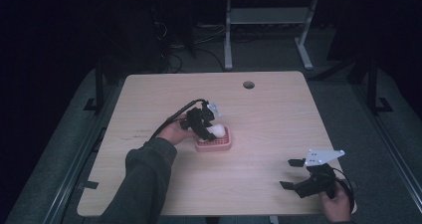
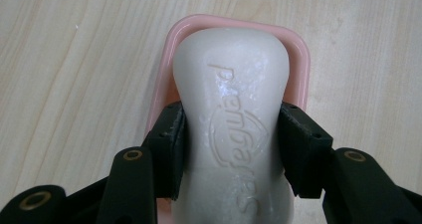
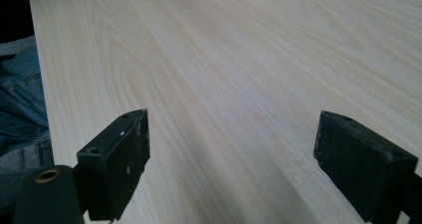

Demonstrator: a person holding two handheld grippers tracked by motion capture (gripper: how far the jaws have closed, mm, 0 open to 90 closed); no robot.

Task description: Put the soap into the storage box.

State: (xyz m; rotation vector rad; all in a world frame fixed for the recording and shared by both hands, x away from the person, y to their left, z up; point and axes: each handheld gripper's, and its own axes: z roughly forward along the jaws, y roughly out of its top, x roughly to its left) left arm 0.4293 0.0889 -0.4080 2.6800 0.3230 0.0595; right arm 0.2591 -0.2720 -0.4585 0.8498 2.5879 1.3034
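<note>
Wooden table (image 1: 268, 119): left gripper (image 1: 208, 126) clamps soap bar (image 2: 234, 119), probably over pink dish (image 1: 221, 144).

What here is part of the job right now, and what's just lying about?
In the job:
left gripper, shut on the white soap bar
pink soap dish under it

Idle or background:
right gripper, open over bare table
desk frame behind

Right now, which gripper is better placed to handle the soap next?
Left. The left gripper is shut on the soap bar over the pink soap dish. The right gripper is open, far off near the table's near right corner.
</note>
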